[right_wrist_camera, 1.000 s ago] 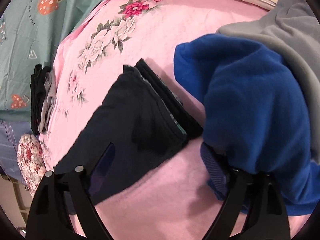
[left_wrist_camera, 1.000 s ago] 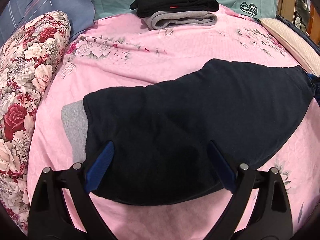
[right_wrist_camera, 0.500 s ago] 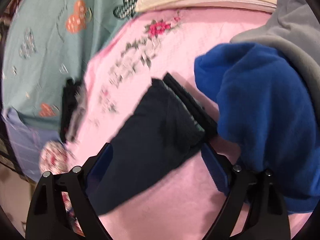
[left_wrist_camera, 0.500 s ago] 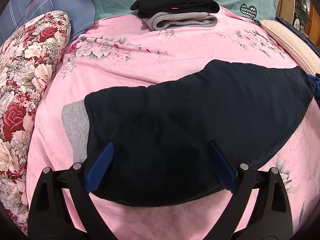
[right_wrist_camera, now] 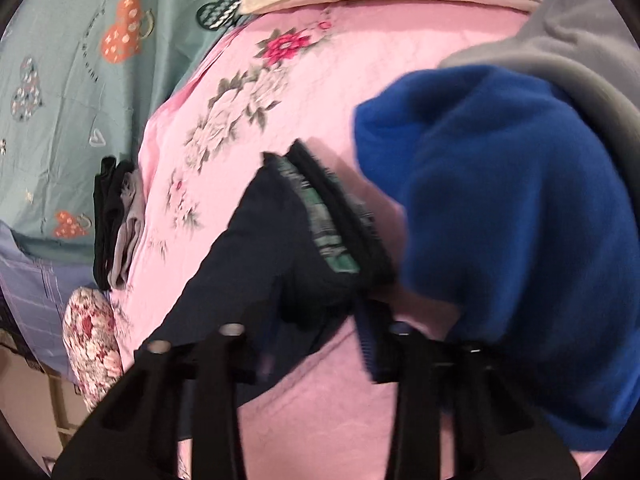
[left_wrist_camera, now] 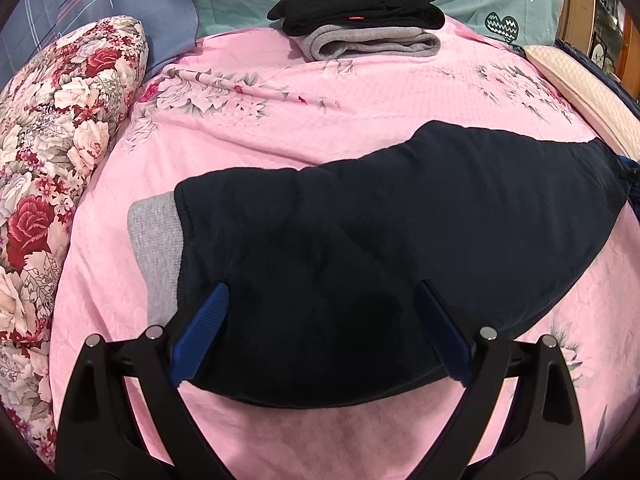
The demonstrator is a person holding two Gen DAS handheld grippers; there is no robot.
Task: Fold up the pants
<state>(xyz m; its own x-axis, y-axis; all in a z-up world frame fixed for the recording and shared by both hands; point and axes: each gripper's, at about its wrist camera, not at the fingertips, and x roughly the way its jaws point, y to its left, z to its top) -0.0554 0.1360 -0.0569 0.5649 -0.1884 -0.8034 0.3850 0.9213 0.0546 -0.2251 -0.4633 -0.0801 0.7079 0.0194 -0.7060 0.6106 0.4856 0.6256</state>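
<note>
Navy pants (left_wrist_camera: 360, 248) fill our frame's centre on pink bedspread (left_wrist_camera: 280, 120), our left gripper (left_wrist_camera: 320, 336) spread wide, empty, our right gripper (right_wrist_camera: 316, 340) blurred, narrowed around waistband, grip uncertain.

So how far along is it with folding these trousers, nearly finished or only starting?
Roughly midway, I'd guess. Done: two folded garments sit stacked at the far end of the pink bedspread. In hand: the dark pants lie flat, apparently already doubled lengthwise; the right gripper is at the waistband end, blurred, while the left gripper hovers open above the cuff end. Left: folding them shorter, then perhaps the blue and grey clothes waiting alongside.
</note>
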